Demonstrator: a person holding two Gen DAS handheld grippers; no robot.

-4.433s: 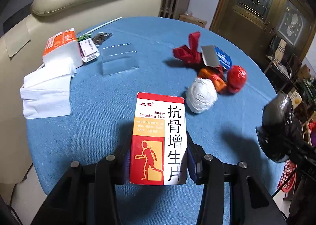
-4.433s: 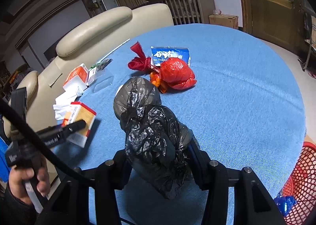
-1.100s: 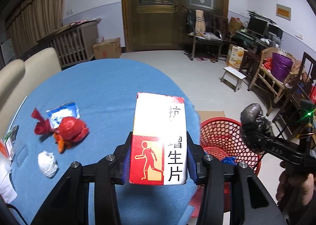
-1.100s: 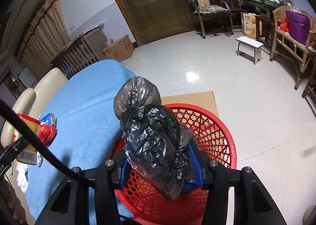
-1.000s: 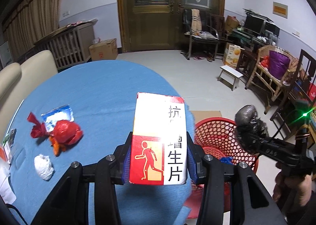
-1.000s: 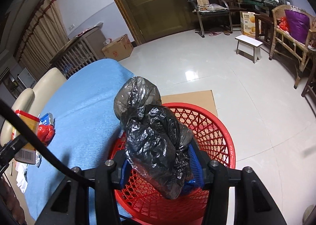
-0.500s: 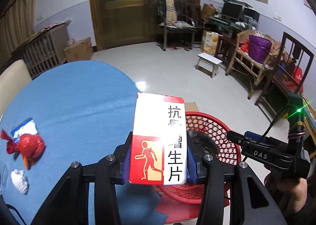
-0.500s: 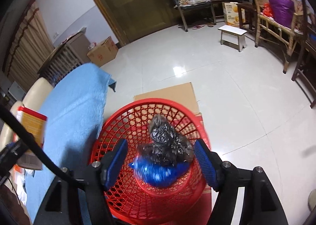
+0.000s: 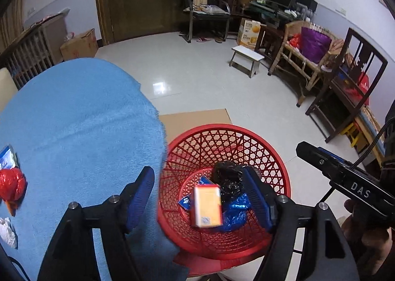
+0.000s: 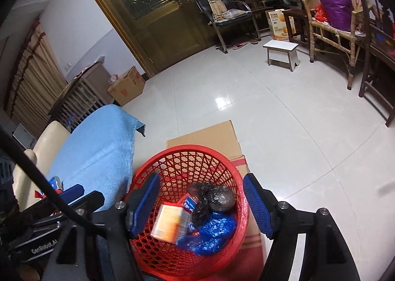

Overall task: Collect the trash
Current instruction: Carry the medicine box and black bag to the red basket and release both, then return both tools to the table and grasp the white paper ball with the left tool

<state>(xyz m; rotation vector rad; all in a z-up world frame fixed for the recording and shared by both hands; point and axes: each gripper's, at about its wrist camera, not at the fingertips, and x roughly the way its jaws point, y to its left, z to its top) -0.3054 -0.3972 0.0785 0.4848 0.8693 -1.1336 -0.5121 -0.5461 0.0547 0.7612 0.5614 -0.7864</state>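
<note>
Both the left gripper point(image 9: 200, 194) and right gripper point(image 10: 201, 203) hung wide apart and empty over the red plastic mesh basket point(image 9: 246, 133), the orange cardboard medicine box point(image 9: 207, 205) and black plastic bag point(image 9: 226, 176) inside, though a careless swing could tip it.

Blue-covered table beside a tiled floor holding a red basket

The table point(image 9: 81, 138) wears a blue cloth whose edge hangs just beside the red basket point(image 9: 276, 157); at the table's left edge in the left wrist view lie a red bag point(image 9: 11, 186), a blue packet point(image 9: 6, 160) just above it, and a crumpled white wad point(image 9: 7, 231) below. The pale tiled floor point(image 10: 284, 113) carries a flat sheet of cardboard point(image 10: 205, 138), and the basket stands on that cardboard. Farther off, a small white stool point(image 10: 281, 52), a cardboard box point(image 10: 127, 86) near the door, and chairs stand on the tiles.
</note>
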